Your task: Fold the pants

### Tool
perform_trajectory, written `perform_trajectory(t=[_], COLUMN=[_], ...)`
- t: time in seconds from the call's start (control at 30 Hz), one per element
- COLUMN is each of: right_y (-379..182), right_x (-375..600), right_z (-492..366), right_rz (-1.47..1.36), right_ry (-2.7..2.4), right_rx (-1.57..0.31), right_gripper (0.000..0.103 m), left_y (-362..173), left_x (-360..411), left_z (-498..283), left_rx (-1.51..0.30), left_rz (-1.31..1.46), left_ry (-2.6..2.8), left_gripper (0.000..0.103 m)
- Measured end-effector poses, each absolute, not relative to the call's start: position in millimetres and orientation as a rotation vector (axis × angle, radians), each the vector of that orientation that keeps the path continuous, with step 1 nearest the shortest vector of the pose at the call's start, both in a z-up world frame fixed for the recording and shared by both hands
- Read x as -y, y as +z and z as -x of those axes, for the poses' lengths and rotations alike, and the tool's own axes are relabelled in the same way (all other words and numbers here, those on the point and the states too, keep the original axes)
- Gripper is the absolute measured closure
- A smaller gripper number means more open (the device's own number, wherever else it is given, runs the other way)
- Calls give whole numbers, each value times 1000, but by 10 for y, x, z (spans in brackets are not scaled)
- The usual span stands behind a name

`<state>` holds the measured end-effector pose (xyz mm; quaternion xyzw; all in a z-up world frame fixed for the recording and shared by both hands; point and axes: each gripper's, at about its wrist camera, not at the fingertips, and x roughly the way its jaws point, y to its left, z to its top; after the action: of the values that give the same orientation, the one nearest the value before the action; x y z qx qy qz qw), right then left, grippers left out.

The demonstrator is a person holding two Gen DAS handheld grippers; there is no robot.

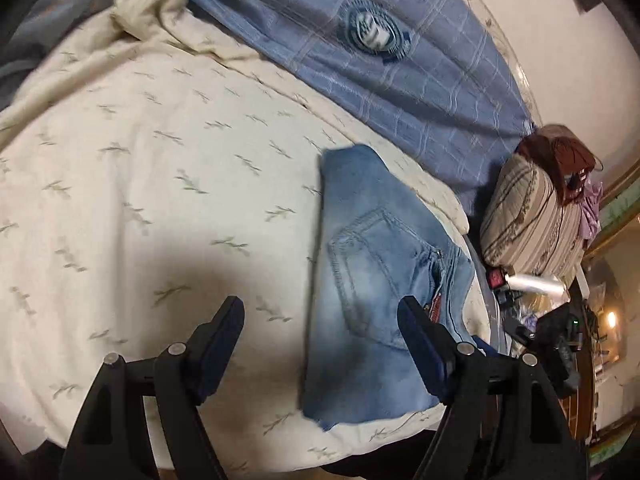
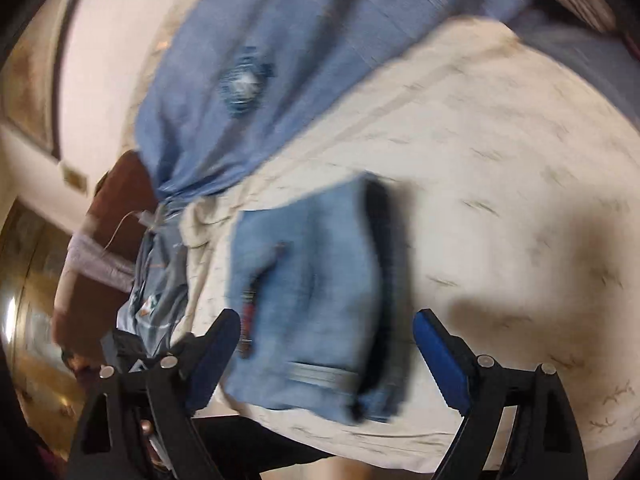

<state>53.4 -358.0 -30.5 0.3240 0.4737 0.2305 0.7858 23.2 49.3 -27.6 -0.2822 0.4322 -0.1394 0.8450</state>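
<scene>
Fingers [image 1: 234, 316] of left gripper [image 1: 320, 312] and right gripper [image 2: 326, 326] apart, empty; we risk snagging folded jeans [image 1: 372, 248], undoing fold on cream blanket [image 1: 160, 160].

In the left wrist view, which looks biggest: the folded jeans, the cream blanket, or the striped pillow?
1. Cream blanket, by far.
2. Folded jeans.
3. Striped pillow, though it lies farther off, so its true size is unsure.
</scene>
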Motion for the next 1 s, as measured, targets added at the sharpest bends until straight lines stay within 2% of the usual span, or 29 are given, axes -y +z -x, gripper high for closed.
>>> perform_trajectory(t=[0.37, 0.4, 0.47, 0.5, 0.53, 0.6, 0.63, 0.67, 0.73, 0.8, 0.9, 1.0], right_y=[-702, -704, -696, -697, -693, -671, -649, -626, -561, -461, -315, -84], right_x=[3206, 3187, 3174, 3153, 3112, 3056, 3014, 2963, 2868, 2786, 2766, 2755], right_z=[-738, -736, -745, -765, -789, -815, -813, -808, -776, -732, -692, -643], right_rz=[-681, -670, -635, -603, -593, -570, -537, -503, -447, -390, -357, -355], right_ry=[604, 595, 567, 546, 540, 532, 525, 517, 506, 503, 498, 507], right_rx=[-1126, -1126, -1141, -1157, -1165, -1175, -1179, -1179, -1168, -1144, -1110, -1050], right_gripper=[13, 15, 26, 33, 34, 34, 36, 39, 54, 62, 72, 74], left_y=[-470, -478, -477, -477, -478, -491, -492, -480, -422, -296, -91, 95], left_x=[-147, -131, -92, -68, -42, 3, 5, 7, 40, 150, 343, 379], left_z=[-601, -604, -607, -611, -612, -619, -611, -604, -577, -497, -355, -262], left_rx=[-1029, -1026, -1029, -1032, -1032, -1040, -1037, -1032, -1012, -962, -880, -818], left_rz=[592, 597, 600, 596, 595, 583, 572, 568, 525, 414, 261, 220], left_ry=[-365, -370, -386, -393, -401, -393, -386, -384, -377, -365, -360, -363], left_gripper=[24, 24, 25, 28, 33, 50, 55, 64, 72, 83, 85, 85])
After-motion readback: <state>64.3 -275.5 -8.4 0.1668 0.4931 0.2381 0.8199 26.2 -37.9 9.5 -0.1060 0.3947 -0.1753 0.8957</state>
